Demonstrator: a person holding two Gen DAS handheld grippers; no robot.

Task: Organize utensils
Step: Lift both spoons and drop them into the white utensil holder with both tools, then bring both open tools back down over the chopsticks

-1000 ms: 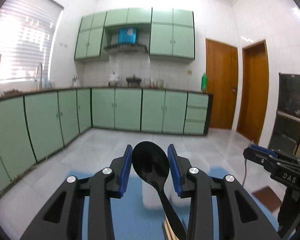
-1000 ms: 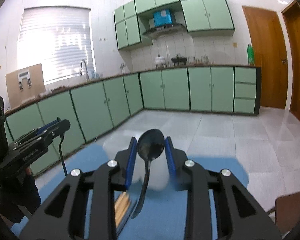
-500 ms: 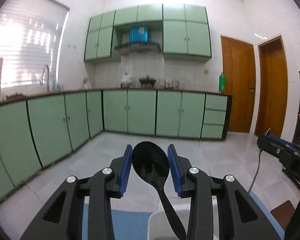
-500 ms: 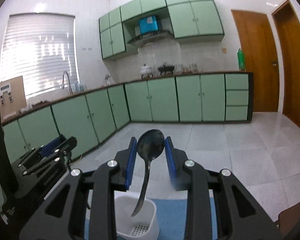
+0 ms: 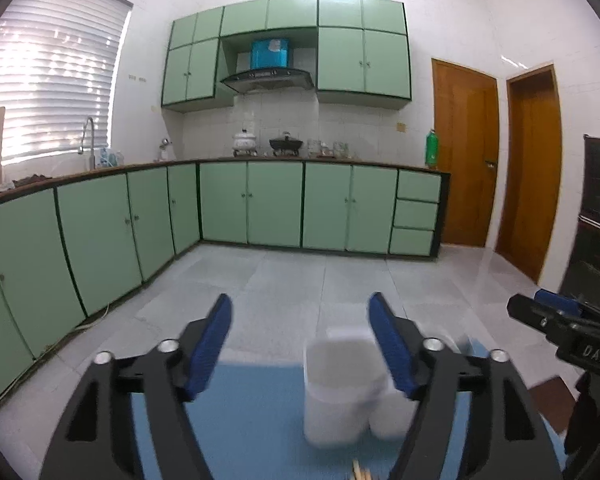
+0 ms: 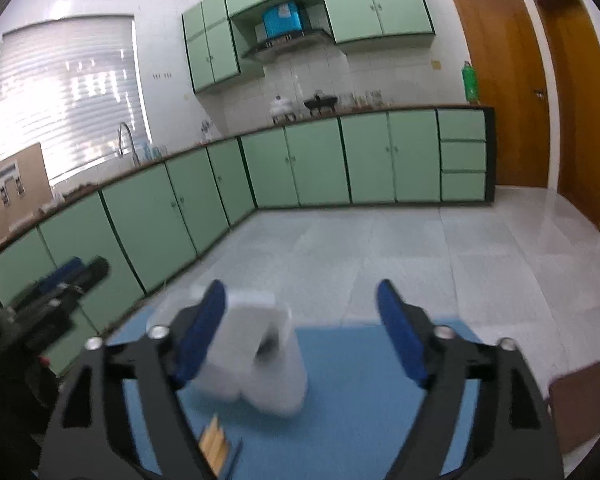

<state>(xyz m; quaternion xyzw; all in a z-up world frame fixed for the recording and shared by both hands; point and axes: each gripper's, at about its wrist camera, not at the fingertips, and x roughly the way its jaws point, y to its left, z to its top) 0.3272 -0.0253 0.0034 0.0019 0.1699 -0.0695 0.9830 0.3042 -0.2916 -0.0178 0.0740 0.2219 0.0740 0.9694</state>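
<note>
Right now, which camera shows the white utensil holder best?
The left wrist view: the white utensil holder stands upright, its open rim visible. In the right wrist view it is more blurred and partly behind a finger.

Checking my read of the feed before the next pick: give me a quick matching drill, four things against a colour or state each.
Things:
1. left gripper
2. white holder
3. mat
4. chopsticks

States:
A. blue, spread under the holder
B. jaws wide open, nothing between them
C. pale wood, lying on the mat nearest the camera
D. standing upright on the mat, blurred

Pairs: 1-B, 2-D, 3-A, 4-C
</note>
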